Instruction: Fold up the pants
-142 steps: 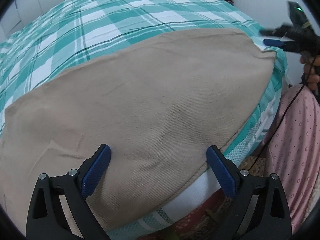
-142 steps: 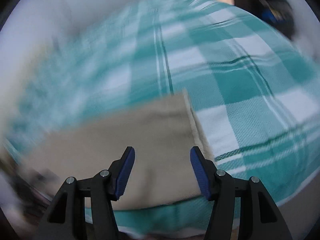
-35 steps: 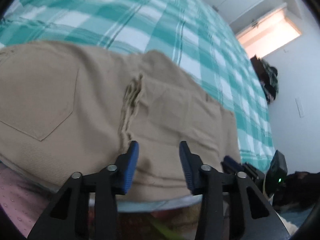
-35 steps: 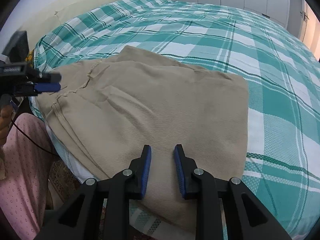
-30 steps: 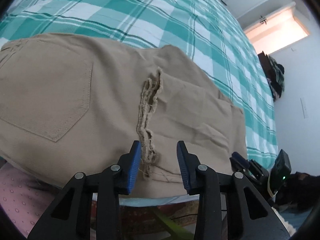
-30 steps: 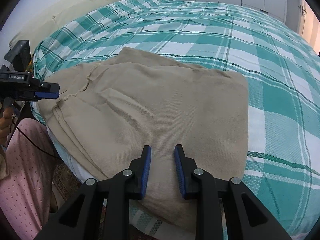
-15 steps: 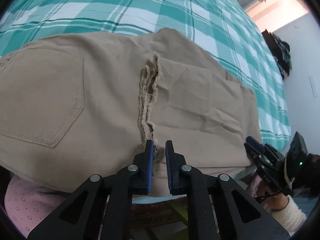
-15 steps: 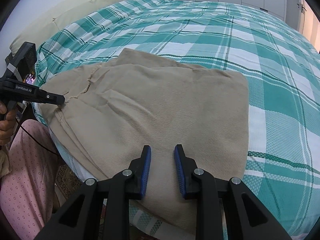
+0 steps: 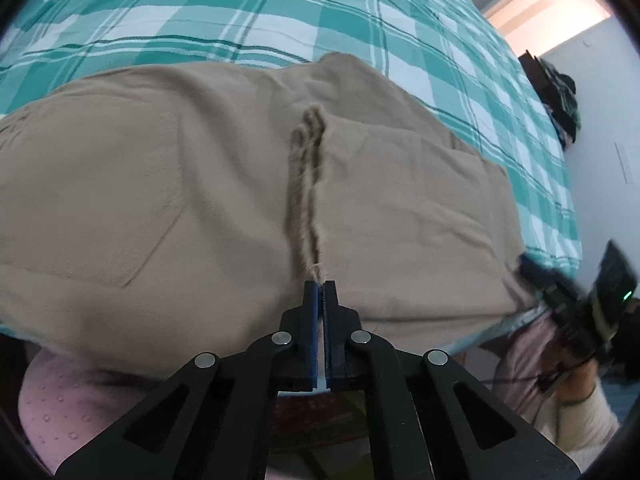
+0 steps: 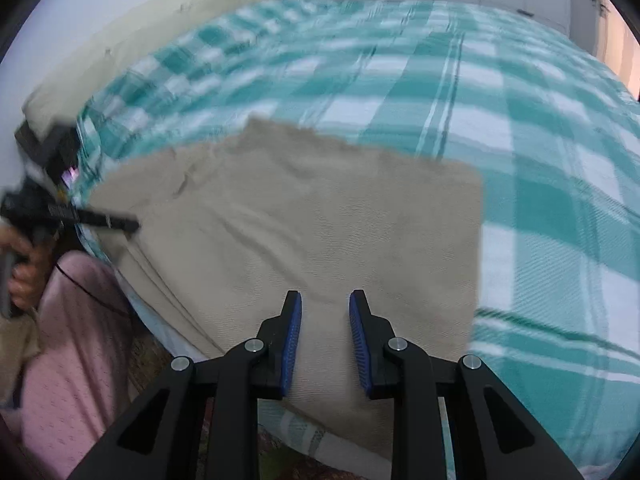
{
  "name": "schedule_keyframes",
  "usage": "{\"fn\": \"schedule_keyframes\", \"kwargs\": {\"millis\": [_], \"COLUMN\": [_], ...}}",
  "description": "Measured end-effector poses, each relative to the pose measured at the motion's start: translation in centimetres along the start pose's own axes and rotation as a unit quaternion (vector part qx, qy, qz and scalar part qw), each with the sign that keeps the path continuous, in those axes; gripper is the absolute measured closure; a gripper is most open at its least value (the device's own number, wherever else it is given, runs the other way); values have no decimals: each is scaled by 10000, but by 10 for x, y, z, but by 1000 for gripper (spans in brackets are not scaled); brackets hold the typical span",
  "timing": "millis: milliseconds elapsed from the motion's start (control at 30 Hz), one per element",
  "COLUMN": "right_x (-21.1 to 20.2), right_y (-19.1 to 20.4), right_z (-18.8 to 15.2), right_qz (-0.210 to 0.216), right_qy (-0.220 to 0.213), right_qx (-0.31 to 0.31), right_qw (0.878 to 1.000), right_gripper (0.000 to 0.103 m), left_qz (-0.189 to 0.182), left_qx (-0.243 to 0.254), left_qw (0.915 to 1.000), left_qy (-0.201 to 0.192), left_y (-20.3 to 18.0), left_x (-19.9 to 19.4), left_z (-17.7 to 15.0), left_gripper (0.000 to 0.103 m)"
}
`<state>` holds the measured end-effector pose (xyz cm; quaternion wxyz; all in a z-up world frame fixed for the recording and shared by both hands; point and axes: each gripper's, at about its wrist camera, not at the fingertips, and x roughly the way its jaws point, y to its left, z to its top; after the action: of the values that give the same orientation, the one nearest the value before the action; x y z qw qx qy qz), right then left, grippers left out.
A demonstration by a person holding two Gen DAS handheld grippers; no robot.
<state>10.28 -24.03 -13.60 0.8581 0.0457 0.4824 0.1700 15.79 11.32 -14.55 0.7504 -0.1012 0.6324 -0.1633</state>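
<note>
The tan pants (image 9: 160, 200) lie folded on the bed near its front edge, back pocket to the left. A frayed hem edge (image 9: 306, 184) runs down the middle. My left gripper (image 9: 320, 286) is shut on the near end of that hem edge. In the right wrist view the pants (image 10: 320, 220) form a flat rectangle. My right gripper (image 10: 325, 300) is partly open and empty over the near edge of the pants. The left gripper shows there at the left (image 10: 132, 225), pinching the cloth.
The bed has a teal and white checked cover (image 9: 240, 20). A pale pillow (image 10: 140, 28) lies at the head. My legs in pink dotted trousers (image 10: 68, 340) stand against the bed's edge. Dark clothes (image 9: 560, 96) are piled by the far wall.
My left gripper has closed fully on the near end of the frayed hem. My right gripper has swung a little and the view is blurred; its jaws stand slightly wider apart.
</note>
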Motion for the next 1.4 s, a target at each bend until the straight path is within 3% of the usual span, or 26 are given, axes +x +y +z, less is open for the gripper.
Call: {"fn": "schedule_keyframes", "kwargs": {"millis": [100, 200, 233, 267, 300, 333, 400, 433, 567, 600, 633, 667, 700, 867, 1000, 1100, 1200, 1333, 1400], "right_x": [-16, 8, 22, 26, 25, 25, 26, 27, 27, 26, 25, 24, 20, -2, 0, 40, 88, 55, 27], "right_y": [-4, -7, -5, 1, 9, 15, 20, 18, 15, 15, 15, 13, 11, 1, -14, -46, -71, -53, -35], "right_z": [5, -2, -9, -15, -17, -19, -20, -21, -21, -21, -22, -23, -22, -9, 45, 82, 81, 80, 71], "right_qz": [-51, -77, -113, -306, -477, -580, -679, -664, -663, -677, -677, -657, -588, -273, -2, 238, 159, -125, 30], "right_qy": [-186, 201, 462, 399, 283, 275, 282, 281, 237, 227, 211, 209, 204, 53, -109, 381, 1190, 674, 300], "right_qx": [12, -19, -55, -232, -424, -556, -617, -584, -537, -556, -577, -582, -564, -291, 75, 725, 1125, 881, 677], "right_qw": [9998, 9998, 9989, 9985, 9976, 9964, 9954, 9957, 9961, 9959, 9958, 9959, 9965, 9992, 9999, 9964, 9864, 9937, 9972], "right_gripper": [53, 51, 51, 51, 51, 51, 51, 50, 50, 50, 50, 50, 50, 51, 51, 50, 54, 56, 56], "left_qz": [246, 258, 364, 552, 667, 720, 814, 819, 661, 772, 1028, 1451, 1526, 1449, 1361, 1324, 1193, 1078, 944], "left_qx": [-158, -297, -276, -200, -85, 40, 352, 515, 996, 1134, 1221, 1225, 1171, 1065, 833, 744, 651, 620, 583], "left_qw": [9995, 9992, 9989, 9980, 9971, 9961, 9920, 9896, 9860, 9847, 9830, 9803, 9804, 9821, 9855, 9864, 9885, 9894, 9903], "left_qy": [78, 29, -62, -221, -367, -513, -895, -1068, -1162, -1076, -910, -541, -432, -560, -579, -622, -663, -749, -830], "left_y": [17, 25, 22, 16, 8, -1, -27, -40, -88, -94, -95, -92, -85, -72, -71, -71, -66, -63, -60], "left_x": [4, 5, 2, -7, -14, -20, -32, -34, -2, 16, 32, 52, 61, 45, 54, 53, 50, 48, 47], "left_z": [-5, -10, -11, -12, -13, -13, -11, -9, -3, -4, -6, -11, -20, -38, -34, -36, -38, -41, -42], "left_gripper": [103, 103, 102, 100, 84, 59, 29, 23, 23, 34, 65, 82, 85, 92, 92, 92, 92, 92, 92]}}
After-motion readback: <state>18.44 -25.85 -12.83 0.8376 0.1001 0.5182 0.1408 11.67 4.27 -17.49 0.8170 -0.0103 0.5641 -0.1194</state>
